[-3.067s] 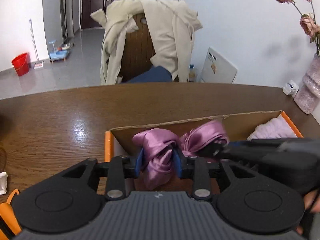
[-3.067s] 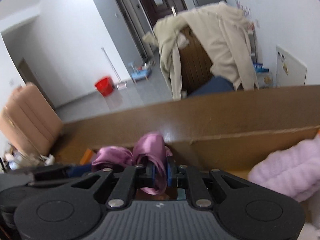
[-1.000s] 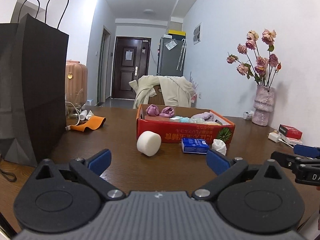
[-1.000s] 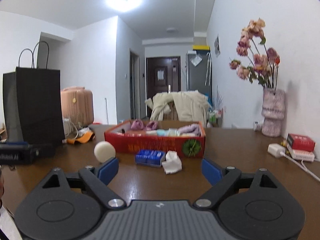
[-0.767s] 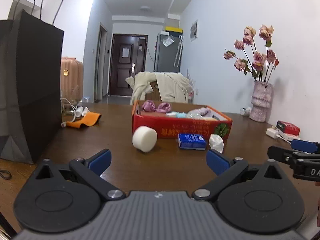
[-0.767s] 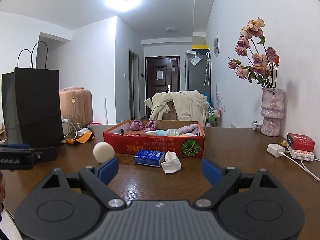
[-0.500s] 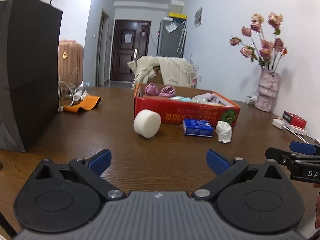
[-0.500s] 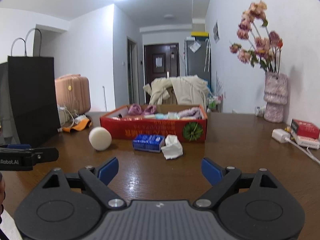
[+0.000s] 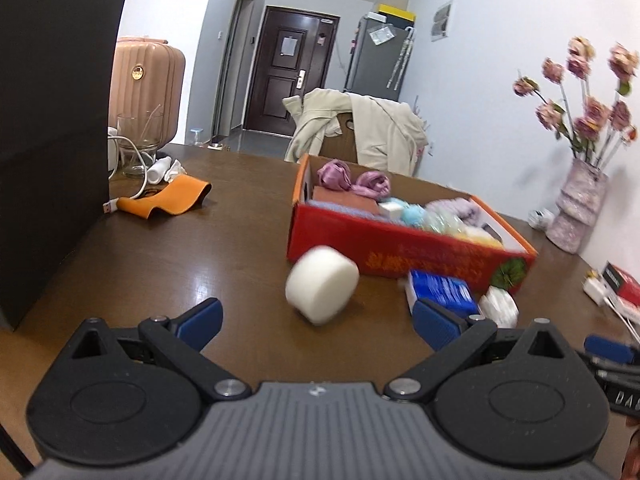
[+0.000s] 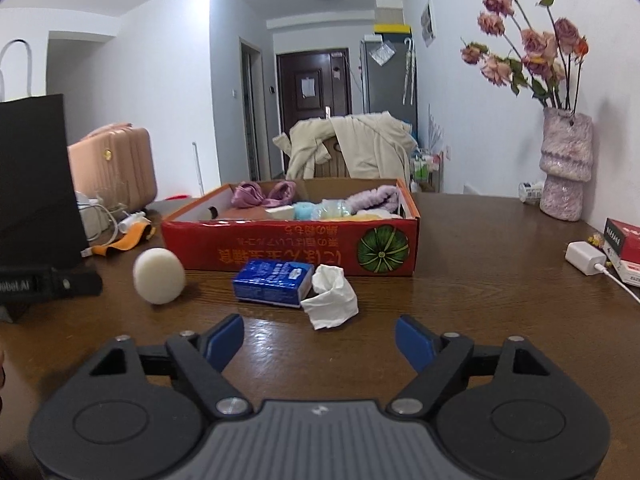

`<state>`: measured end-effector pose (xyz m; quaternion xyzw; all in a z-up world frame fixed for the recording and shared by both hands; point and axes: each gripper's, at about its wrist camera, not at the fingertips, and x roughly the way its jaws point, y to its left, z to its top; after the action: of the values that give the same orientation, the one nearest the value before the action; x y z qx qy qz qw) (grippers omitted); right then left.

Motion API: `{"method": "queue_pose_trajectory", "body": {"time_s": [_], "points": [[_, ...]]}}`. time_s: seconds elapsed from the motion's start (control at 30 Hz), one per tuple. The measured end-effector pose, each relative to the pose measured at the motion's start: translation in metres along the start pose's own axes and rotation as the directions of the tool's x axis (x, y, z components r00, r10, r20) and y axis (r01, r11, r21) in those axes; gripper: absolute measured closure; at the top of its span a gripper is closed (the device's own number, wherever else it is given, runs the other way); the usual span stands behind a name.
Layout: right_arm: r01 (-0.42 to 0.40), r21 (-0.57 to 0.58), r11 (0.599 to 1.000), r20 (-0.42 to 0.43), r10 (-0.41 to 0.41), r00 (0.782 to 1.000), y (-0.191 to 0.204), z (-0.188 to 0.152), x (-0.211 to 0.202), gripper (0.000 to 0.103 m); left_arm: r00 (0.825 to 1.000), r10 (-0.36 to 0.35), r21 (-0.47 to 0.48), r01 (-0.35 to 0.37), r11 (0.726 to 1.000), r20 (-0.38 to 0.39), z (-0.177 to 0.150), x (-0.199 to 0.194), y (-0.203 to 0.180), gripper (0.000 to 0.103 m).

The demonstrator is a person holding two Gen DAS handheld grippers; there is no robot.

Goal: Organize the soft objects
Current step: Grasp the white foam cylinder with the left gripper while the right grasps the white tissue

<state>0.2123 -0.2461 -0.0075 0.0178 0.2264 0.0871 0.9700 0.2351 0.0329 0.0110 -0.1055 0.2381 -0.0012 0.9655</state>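
Observation:
A red cardboard box (image 9: 400,250) (image 10: 288,248) on the brown table holds purple satin cloth (image 9: 352,180) (image 10: 262,194), a lilac towel (image 10: 376,196) and other soft items. In front of it lie a white foam cylinder (image 9: 322,290) (image 10: 159,276), a blue tissue pack (image 9: 440,290) (image 10: 274,276) and a crumpled white tissue (image 9: 498,306) (image 10: 330,298). My left gripper (image 9: 316,320) is open and empty, just short of the foam cylinder. My right gripper (image 10: 320,342) is open and empty, just short of the crumpled tissue.
A black paper bag (image 9: 48,120) stands at the left. An orange strap (image 9: 168,200), a cable and a glass lie behind it. A vase of dried roses (image 10: 566,168), a white charger (image 10: 586,258) and a red packet (image 10: 624,248) are at the right.
Both grippers let go of the purple cloth in the box and drew far back. Over the last second both have moved forward and tilted down towards the items in front of the box.

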Motion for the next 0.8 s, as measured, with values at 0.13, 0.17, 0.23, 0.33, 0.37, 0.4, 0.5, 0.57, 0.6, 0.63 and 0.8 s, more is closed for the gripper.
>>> {"method": "queue_pose_trajectory", "body": {"time_s": [0.13, 0.17, 0.23, 0.33, 0.37, 0.4, 0.5, 0.57, 0.6, 0.63, 0.8], "points": [[0.003, 0.019, 1.000, -0.032, -0.002, 0.999, -0.006, 0.017, 0.034, 0.030, 1.000, 0.014, -0.061, -0.013, 0.998, 0.022, 0.025, 0.027, 0.005, 0.000], [0.003, 0.019, 1.000, -0.032, -0.002, 0.999, -0.006, 0.017, 0.034, 0.030, 1.000, 0.020, -0.066, -0.018, 0.998, 0.023, 0.031, 0.035, 0.005, 0.002], [0.005, 0.011, 1.000, -0.037, -0.004, 0.999, -0.008, 0.028, 0.054, 0.030, 0.999, 0.022, -0.067, -0.020, 0.998, 0.030, 0.040, 0.050, 0.005, 0.007], [-0.006, 0.015, 1.000, -0.054, 0.006, 0.999, -0.011, 0.035, 0.074, 0.031, 0.999, 0.050, -0.040, -0.050, 0.998, -0.005, 0.043, 0.078, 0.006, 0.027], [-0.006, 0.015, 1.000, -0.054, 0.006, 0.999, -0.011, 0.035, 0.074, 0.034, 0.999, 0.040, -0.040, -0.041, 0.998, -0.034, 0.042, 0.086, 0.007, 0.039], [-0.005, 0.015, 1.000, -0.062, 0.006, 0.998, -0.012, 0.036, 0.081, 0.037, 0.998, 0.013, -0.048, -0.015, 0.999, -0.054, 0.039, 0.090, 0.009, 0.049], [-0.005, 0.010, 1.000, -0.108, 0.006, 0.994, -0.016, 0.036, 0.104, 0.052, 0.994, -0.076, -0.058, 0.071, 0.996, -0.076, 0.028, 0.089, 0.008, 0.057], [-0.009, 0.013, 1.000, -0.124, 0.010, 0.992, -0.019, 0.034, 0.112, 0.061, 0.991, -0.110, -0.006, 0.110, 0.994, -0.075, 0.021, 0.082, -0.003, 0.059], [-0.009, 0.013, 1.000, -0.124, 0.010, 0.992, -0.019, 0.034, 0.112, 0.062, 0.988, -0.137, 0.023, 0.140, 0.990, -0.076, 0.017, 0.079, -0.009, 0.060], [-0.020, 0.023, 1.000, -0.139, 0.023, 0.990, -0.020, 0.031, 0.116, 0.063, 0.983, -0.164, 0.040, 0.167, 0.985, -0.079, 0.014, 0.075, -0.013, 0.060], [-0.031, 0.038, 0.999, -0.151, 0.036, 0.988, -0.023, 0.027, 0.121, 0.065, 0.974, -0.211, 0.058, 0.216, 0.975, -0.087, 0.006, 0.068, -0.025, 0.052]]}}
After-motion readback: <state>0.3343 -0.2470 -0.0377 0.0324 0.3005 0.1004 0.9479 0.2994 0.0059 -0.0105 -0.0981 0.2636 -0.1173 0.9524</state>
